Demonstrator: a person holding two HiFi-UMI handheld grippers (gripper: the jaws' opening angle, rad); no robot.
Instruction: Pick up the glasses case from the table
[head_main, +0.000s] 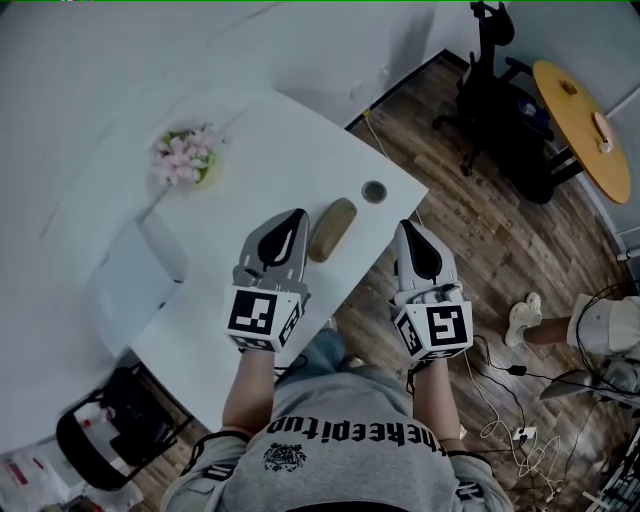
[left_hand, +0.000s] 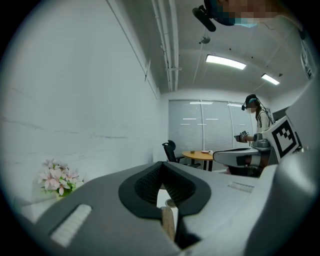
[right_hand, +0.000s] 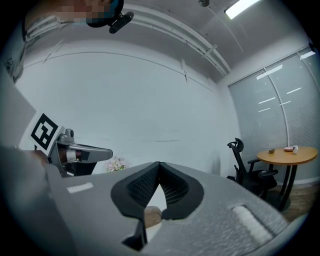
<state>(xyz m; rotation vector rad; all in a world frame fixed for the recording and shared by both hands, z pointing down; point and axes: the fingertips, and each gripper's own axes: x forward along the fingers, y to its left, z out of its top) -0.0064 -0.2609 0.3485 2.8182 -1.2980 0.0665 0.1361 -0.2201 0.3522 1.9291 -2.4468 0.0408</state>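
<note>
At the far left of the white table (head_main: 270, 130) stands a small bunch of pink flowers (head_main: 185, 158), well apart from everything else. Nearer the person, the left gripper (head_main: 292, 225) hangs over the tabletop with its marker cube towards the body. In the left gripper view its jaws meet at the tips with nothing between them, and only the hollow between the pads stays dark.

Just to its right lies the glasses case (head_main: 331, 228), a tan oblong flat on the table and close beside the left gripper's jaws. It sits between the two grippers and neither one holds it. Beyond the case, near the table's corner, is a small dark round object (head_main: 374, 191) (too small to name).

Further right, the right gripper (head_main: 408, 232) points the same way, its tip at the table's edge and its body over the wooden floor. Its jaws are also pressed together and empty. At the far right stand a black office chair (head_main: 490, 75) and a round wooden table (head_main: 580, 125).
</note>
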